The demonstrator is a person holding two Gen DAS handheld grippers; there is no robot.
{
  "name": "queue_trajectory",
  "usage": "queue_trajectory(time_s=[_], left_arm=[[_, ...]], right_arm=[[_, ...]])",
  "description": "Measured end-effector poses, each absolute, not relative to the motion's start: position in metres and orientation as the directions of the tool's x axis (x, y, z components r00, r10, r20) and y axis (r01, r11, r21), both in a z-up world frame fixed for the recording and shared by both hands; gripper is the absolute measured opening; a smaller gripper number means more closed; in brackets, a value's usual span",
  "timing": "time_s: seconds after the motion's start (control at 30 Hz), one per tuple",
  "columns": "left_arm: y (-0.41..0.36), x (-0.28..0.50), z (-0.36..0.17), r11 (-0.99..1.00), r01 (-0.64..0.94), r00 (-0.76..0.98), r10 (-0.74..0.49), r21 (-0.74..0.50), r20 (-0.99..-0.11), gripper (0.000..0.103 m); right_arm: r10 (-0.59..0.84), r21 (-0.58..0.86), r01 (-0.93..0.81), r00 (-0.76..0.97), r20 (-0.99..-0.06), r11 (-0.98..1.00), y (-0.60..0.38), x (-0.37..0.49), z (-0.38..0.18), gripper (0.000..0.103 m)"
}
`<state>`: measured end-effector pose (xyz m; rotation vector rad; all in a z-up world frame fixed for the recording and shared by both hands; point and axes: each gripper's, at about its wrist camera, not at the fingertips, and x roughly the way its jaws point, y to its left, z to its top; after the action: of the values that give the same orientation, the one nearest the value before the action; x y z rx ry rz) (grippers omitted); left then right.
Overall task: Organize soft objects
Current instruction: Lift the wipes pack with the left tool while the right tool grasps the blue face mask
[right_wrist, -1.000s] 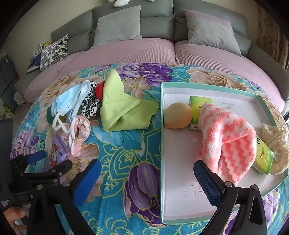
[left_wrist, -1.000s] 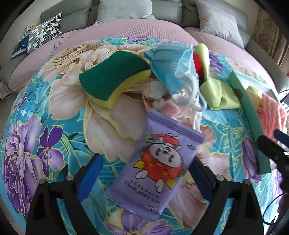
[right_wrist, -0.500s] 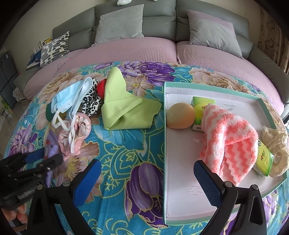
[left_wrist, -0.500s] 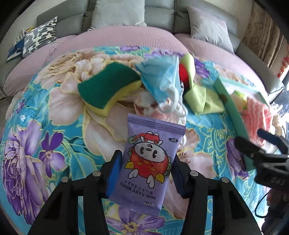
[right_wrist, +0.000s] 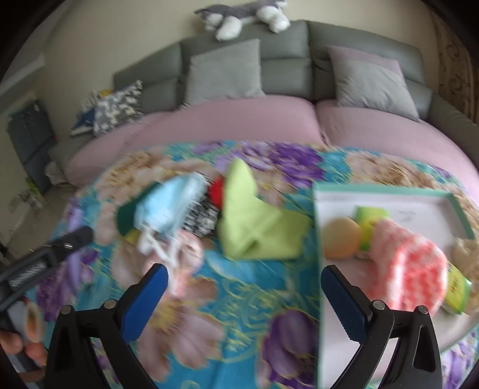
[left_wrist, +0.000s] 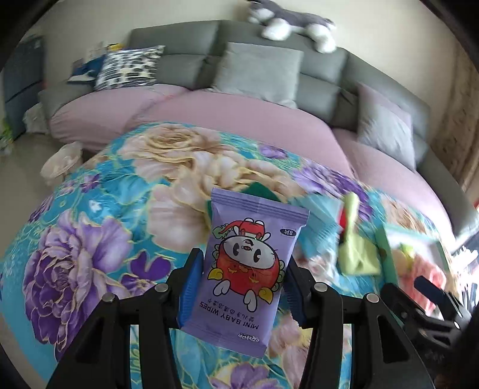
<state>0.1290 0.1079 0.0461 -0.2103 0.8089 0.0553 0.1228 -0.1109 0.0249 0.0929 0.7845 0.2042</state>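
Note:
My left gripper is shut on a purple pack of baby wipes and holds it lifted above the flowered cloth. Behind the pack lie a green sponge, a blue face mask and a lime cloth. My right gripper is open and empty above the cloth, left of the white tray. The tray holds an orange ball, a pink-and-white fluffy towel and green packs. The left gripper also shows at the left edge of the right wrist view.
A leopard-print item and something red lie between mask and lime cloth. A pink cloth lies near my right gripper's left finger. A grey sofa with cushions and a plush animal stands behind.
My left gripper closed on the wipes pack and lifted it off the cloth, tilting upward. My right gripper stayed open and rose a little; both views are blurred by motion.

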Motion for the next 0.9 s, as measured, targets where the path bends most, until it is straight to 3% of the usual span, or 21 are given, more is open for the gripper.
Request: queue_trajectory(time_s=[0.33,0.5,0.73,0.9], left_arm=[[0.136,0.128,0.035,0.944,-0.237,0.691,-0.002,-0.229,-0.723,0.053],[0.146,0.129,0.03,0.934,-0.257,0.686,-0.003,-0.247,-0.727,0.053],[0.155,0.13,0.027,0.926,-0.269,0.688,-0.008,-0.264,-0.726,0.053],[0.153,0.133,0.026,0.932,-0.259,0.682,-0.011,-0.255,-0.731,0.053]], right_arm=[[0.303,0.201,-0.227,0.694,-0.653,0.953,-0.06,0.15,0.019,0.101],[0.322,0.236,-0.22,0.682,-0.656,0.947,-0.052,0.168,0.008,0.087],[0.348,0.288,-0.203,0.659,-0.667,0.936,-0.052,0.18,-0.009,0.059],[0.365,0.303,-0.212,0.658,-0.658,0.929,-0.052,0.18,-0.01,0.032]])
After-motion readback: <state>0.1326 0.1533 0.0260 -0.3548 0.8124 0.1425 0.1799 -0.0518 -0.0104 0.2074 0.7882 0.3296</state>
